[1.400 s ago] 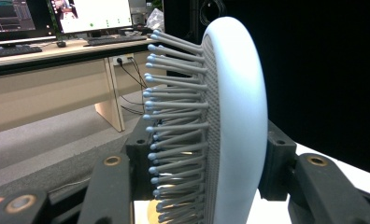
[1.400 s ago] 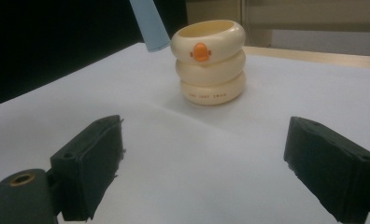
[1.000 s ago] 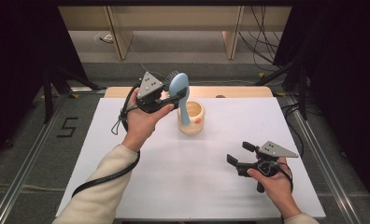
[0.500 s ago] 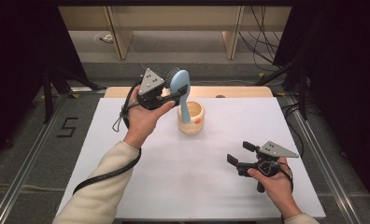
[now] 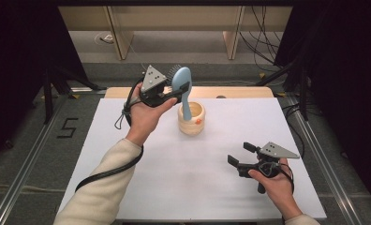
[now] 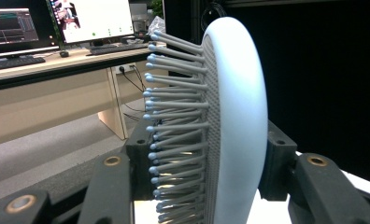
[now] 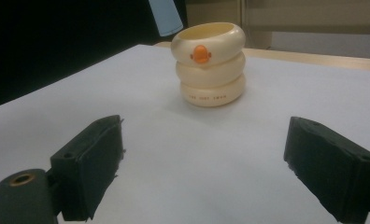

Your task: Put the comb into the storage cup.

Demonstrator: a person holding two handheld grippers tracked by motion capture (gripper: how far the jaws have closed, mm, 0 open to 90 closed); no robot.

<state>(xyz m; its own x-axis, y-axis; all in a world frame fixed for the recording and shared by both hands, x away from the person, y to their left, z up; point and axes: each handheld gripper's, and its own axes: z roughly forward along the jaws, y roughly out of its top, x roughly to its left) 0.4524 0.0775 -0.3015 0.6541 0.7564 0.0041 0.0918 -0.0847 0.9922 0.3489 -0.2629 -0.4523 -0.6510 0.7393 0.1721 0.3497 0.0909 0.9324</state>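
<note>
Carefully now: our left gripper (image 5: pixel 178 89) pinches the blue hairbrush (image 5: pixel 182 80) above the cream cup (image 5: pixel 191 118), and a wobble could tip it. Our right gripper (image 5: pixel 240 154) sits spread open.

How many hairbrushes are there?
1: a blue hairbrush, held upright in the left gripper, its handle tip just over the cream cup. The cup's inside is partly hidden.
</note>
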